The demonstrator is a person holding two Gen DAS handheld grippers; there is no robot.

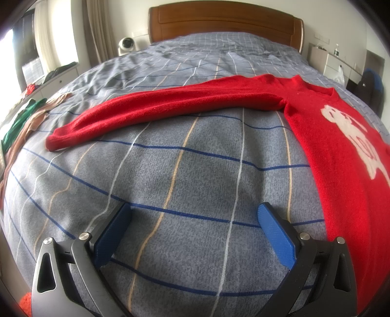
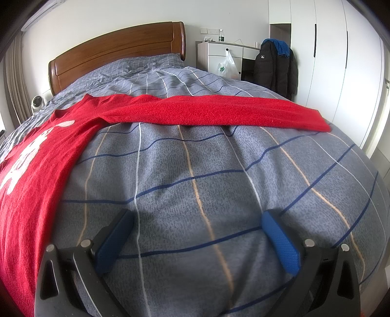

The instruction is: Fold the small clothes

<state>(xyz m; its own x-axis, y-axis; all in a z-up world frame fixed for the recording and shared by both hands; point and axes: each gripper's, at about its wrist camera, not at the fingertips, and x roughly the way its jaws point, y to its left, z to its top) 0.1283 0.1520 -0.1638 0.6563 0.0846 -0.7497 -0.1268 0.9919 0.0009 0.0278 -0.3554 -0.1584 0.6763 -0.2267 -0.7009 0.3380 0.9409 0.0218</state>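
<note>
A red sweater (image 1: 341, 151) with a white front design lies flat and face up on the bed. Its one sleeve (image 1: 156, 109) stretches out to the left in the left wrist view. The other sleeve (image 2: 219, 112) stretches to the right in the right wrist view, where the sweater body (image 2: 36, 165) fills the left side. My left gripper (image 1: 195, 214) hangs open over bare duvet, left of the sweater's side edge. My right gripper (image 2: 198, 219) is open too, above the duvet to the right of the body. Neither holds anything.
The bed has a grey duvet (image 1: 170, 170) with blue, white and tan lines and a wooden headboard (image 1: 224, 22). Green and tan clothes (image 1: 22, 122) lie at the bed's left edge. A dark jacket (image 2: 275, 68) hangs beside a white nightstand (image 2: 219, 56) near the wardrobe.
</note>
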